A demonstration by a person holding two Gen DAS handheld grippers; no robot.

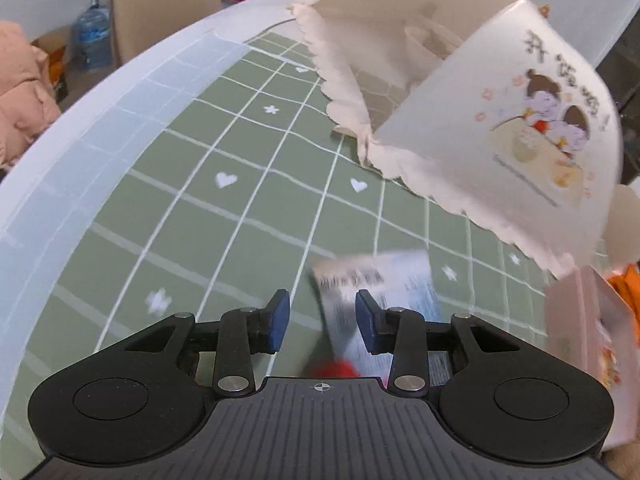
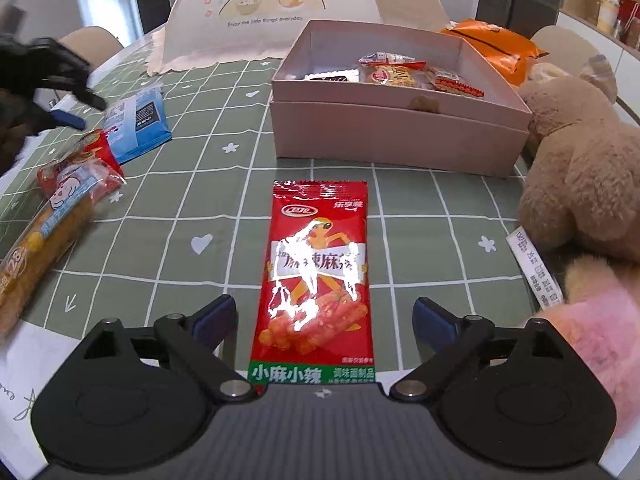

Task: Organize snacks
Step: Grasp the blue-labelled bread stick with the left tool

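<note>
Left gripper [image 1: 322, 316] part open, empty, above motion-blurred blue snack packet [image 1: 384, 300]. Right gripper [image 2: 324, 320] wide open, straddling red spicy-strip packet [image 2: 316, 276] on tabletop [image 2: 200, 184]; packet's near end hidden by the gripper body.

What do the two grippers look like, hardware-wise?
Both match: the left gripper and right gripper have matte black bodies with ribbed centre panels, round side housings, silver pivot pins, black linkage arms and dark blue pads. A small white crosshair mark sits centre. No cables or sleeves visible.
</note>
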